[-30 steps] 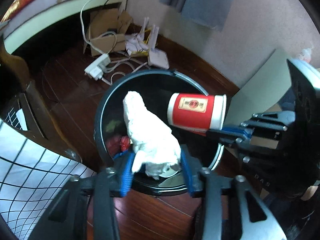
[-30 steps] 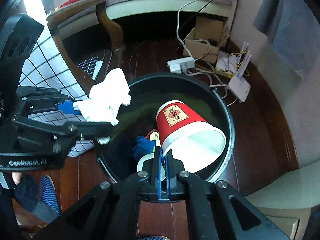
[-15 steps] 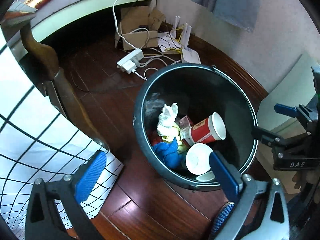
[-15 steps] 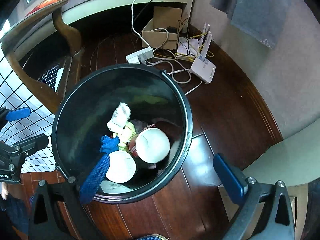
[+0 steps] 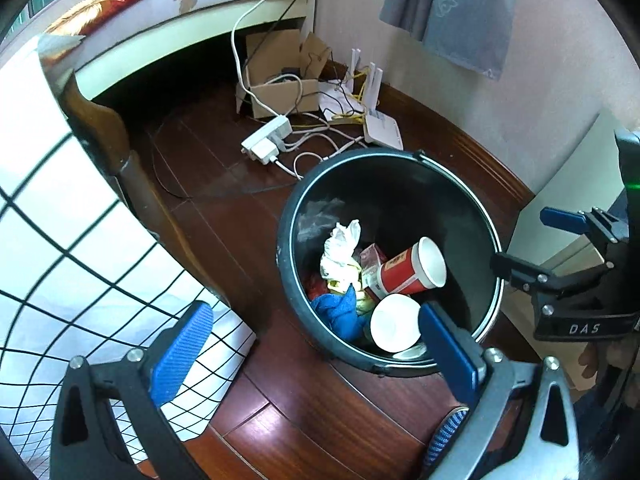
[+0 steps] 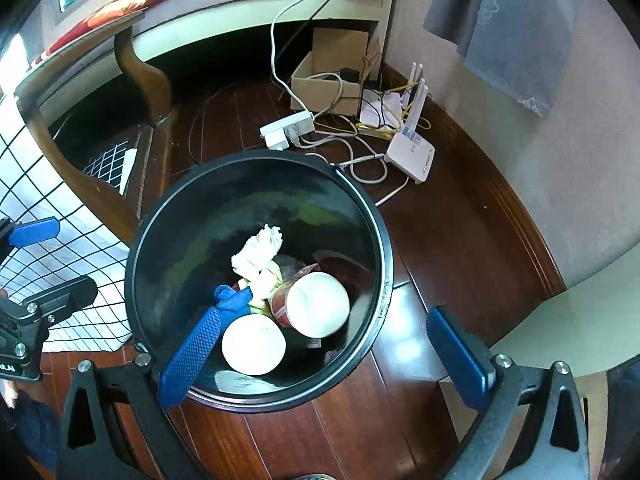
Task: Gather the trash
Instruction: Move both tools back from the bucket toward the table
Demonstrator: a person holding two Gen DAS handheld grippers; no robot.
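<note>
A black round bin (image 5: 289,240) (image 6: 385,248) stands on the dark wooden floor. Inside it lie a crumpled white tissue (image 5: 340,246) (image 6: 258,250), a red paper cup (image 5: 402,274) (image 6: 314,306) on its side, a white cup (image 5: 394,322) (image 6: 254,344) and a blue cloth (image 5: 334,308) (image 6: 232,300). My left gripper (image 5: 315,309) hangs open above the bin's near left rim, nothing between its blue pads. My right gripper (image 6: 323,312) is open over the bin's near right edge, also holding nothing. Each gripper also shows at the edge of the other's view.
Behind the bin lie a white power strip (image 5: 267,141), tangled cables, a cardboard box (image 5: 276,92) and a white router (image 6: 412,154). A carved wooden leg (image 5: 108,136) and a white chequered cloth (image 5: 60,248) are to the left. A pale cabinet (image 6: 560,324) stands to the right.
Both grippers have opened. The tissue left my left gripper and the red cup left my right one; both now lie in the bin. The left gripper has drawn back from the bin.
</note>
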